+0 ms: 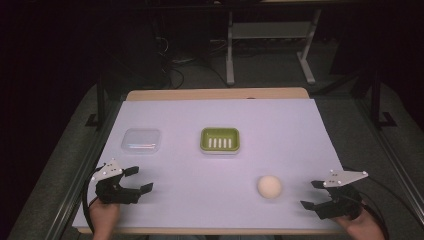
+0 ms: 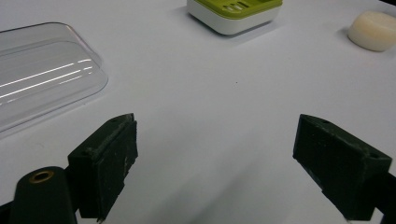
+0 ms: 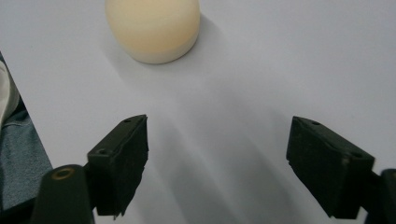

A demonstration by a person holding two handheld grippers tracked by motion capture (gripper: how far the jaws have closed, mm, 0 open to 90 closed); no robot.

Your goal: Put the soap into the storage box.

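We hold our left gripper (image 1: 134, 180) at the tabletop's (image 1: 280, 130) near left, jaws spread wide and empty; the clear rounded-rectangle plastic lid (image 1: 141, 140) lies just beyond it at twelve o'clock. At the middle sits the green slotted soap dish in its white tray (image 1: 220, 140). The round cream-coloured soap bar (image 1: 270, 187) rests at about four o'clock from the dish, near the front edge. Our right gripper (image 1: 313, 194) waits just to the soap's three o'clock, jaws wide apart, holding nothing. To grasp well, we likely should straddle the soap evenly and close gently, since it may slip. We count one lid, one dish, one soap, two grippers.
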